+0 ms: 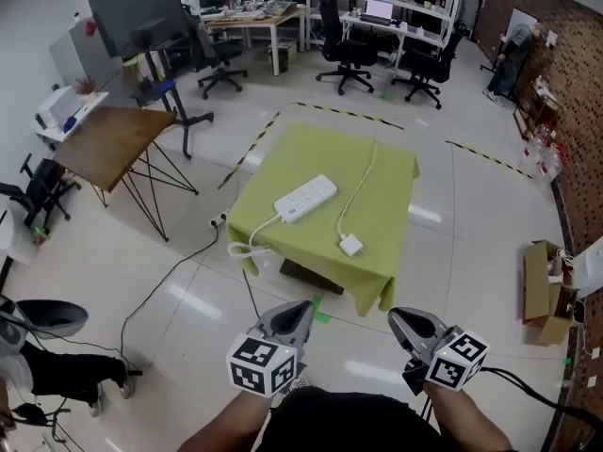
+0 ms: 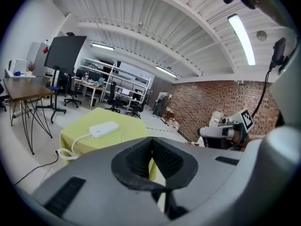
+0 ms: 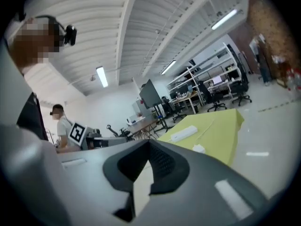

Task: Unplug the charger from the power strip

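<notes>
The white charger (image 1: 350, 245) lies on the green-covered bench (image 1: 388, 172), to the right of the power strip (image 1: 305, 199) and nearer the front edge. It does not touch the strip, and its cable runs past it toward the far edge. The left hand-held gripper (image 1: 298, 311) and right hand-held gripper (image 1: 405, 320) hover over the floor, well short of the power strip. Each has its jaws pressed together on nothing.

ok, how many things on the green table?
2. A white power strip left of middle on the table, cord trailing off the left edge; a white charger nearer the front edge, apart from it, cable running to the far side. Nothing looks hidden.
</notes>
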`<state>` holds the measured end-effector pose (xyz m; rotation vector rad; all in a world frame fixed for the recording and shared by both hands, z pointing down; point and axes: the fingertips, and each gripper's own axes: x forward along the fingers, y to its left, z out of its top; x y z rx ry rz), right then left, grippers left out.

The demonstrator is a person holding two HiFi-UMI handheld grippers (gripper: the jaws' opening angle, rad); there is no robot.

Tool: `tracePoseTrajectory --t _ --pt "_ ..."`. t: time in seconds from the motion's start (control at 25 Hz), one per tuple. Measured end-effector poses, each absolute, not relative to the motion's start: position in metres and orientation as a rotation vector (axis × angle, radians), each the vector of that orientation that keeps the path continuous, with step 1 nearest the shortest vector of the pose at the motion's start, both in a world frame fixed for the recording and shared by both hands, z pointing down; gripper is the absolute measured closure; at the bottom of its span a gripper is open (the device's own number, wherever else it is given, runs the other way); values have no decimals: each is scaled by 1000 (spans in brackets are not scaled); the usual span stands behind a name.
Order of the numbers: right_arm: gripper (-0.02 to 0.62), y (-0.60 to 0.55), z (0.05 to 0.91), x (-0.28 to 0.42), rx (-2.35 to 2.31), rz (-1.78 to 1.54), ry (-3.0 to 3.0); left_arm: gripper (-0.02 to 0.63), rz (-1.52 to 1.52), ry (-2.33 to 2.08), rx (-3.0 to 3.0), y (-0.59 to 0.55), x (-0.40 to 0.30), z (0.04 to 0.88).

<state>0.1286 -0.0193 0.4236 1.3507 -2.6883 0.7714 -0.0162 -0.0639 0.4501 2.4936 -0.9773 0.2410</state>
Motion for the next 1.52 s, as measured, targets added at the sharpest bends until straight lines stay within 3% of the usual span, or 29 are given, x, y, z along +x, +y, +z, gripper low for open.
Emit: tracePoseTrajectory --t 0.16,0.72,1.52 --pt "594 22 426 153 1314 584 -2603 600 232 -1027 2488 -29 11 449" --pt "594 126 448 207 1186 590 -2626 600 264 -1175 2396 85 52 457" --pt "595 152 452 223 1106 554 -2653 600 299 -1214 2382 112 77 458"
